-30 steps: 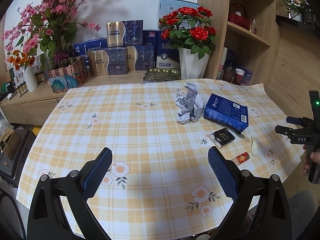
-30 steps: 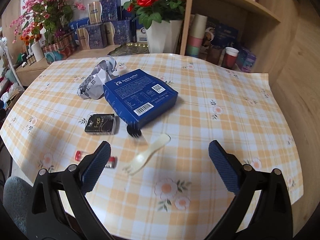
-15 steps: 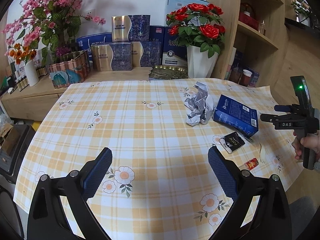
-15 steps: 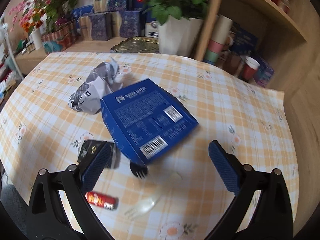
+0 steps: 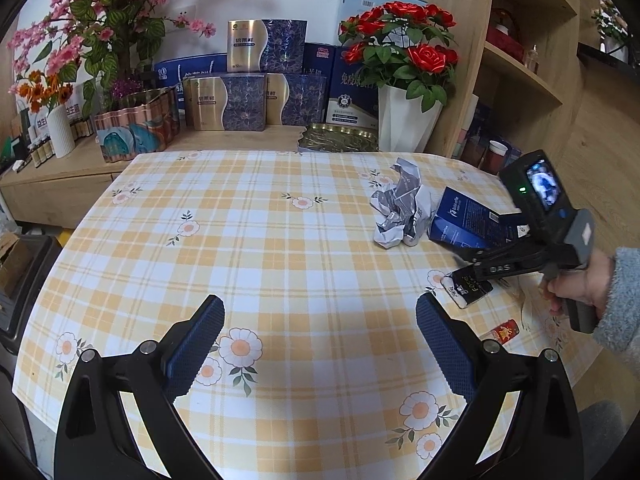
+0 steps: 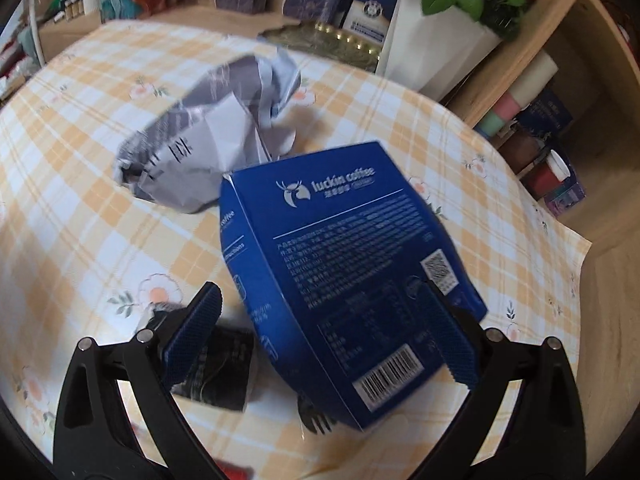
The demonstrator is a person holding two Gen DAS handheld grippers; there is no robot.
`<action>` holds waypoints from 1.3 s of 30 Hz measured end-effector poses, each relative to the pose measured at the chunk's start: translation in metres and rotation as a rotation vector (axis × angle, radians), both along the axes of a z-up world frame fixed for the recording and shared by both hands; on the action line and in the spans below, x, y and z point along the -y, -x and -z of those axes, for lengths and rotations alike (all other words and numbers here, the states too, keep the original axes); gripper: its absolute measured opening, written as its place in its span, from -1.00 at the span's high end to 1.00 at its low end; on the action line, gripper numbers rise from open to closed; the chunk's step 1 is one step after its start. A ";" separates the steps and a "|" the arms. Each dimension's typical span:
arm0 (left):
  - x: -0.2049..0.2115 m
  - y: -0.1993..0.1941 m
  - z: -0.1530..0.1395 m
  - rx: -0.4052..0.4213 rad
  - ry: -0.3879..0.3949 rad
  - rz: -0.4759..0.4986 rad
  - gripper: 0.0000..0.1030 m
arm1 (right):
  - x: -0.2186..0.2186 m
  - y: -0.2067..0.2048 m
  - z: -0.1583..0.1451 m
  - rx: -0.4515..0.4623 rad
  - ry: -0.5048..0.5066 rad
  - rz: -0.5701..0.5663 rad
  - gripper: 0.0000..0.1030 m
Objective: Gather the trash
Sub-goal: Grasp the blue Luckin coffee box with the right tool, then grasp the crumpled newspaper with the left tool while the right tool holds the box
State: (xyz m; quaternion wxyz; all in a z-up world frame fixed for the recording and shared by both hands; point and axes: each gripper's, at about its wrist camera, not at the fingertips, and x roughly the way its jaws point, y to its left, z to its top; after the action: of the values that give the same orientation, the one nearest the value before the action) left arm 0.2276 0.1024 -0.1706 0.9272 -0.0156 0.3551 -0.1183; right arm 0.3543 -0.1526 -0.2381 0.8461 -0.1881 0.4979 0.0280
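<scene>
Trash is all out on the surface [image 5: 280, 280] — nothing appears collected so far, and no bin or bag shows in either view. The pieces cluster toward the surface's right edge: a crumpled grey-and-white wrapper [image 5: 402, 212] farthest back, a blue coffee box [image 6: 344, 280] just beside it, a small black packet [image 5: 468, 286] nearer the front, a little red packet [image 5: 505, 329] close to the front-right edge, and a dark fork [image 6: 316, 422] poking out from under the box. A pale utensil by the right edge is too faint to make out.

The right hand-held gripper [image 6: 320, 340] is over the coffee box with its jaws spread wide, one on either side of the box's near corner; whether the pads touch the card I cannot tell, but it is not clamped. This looks like the first pickup, just lining up.

The left hand-held gripper [image 5: 320, 344] hovers above the bare middle of the surface near the front edge, jaws apart, holding nothing — well away from the litter. Every piece remains to be gathered.
</scene>
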 end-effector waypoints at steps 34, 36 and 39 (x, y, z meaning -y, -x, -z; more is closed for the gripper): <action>0.129 -0.160 0.046 -0.147 -0.044 0.180 -0.83 | 0.125 0.008 -0.094 0.076 -0.278 0.117 0.56; 0.132 -0.173 0.052 -0.163 -0.055 0.145 -0.83 | 0.132 0.009 -0.091 0.078 -0.293 0.134 0.57; 0.135 -0.186 0.060 -0.166 -0.088 0.120 -0.82 | 0.138 0.013 -0.086 0.083 -0.299 0.145 0.59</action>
State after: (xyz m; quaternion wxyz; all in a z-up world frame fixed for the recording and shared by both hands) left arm 0.4137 -0.0325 -0.2305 0.8856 0.0365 0.4359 -0.1563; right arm 0.3414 -0.2905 -0.1521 0.8842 -0.0247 0.4653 0.0328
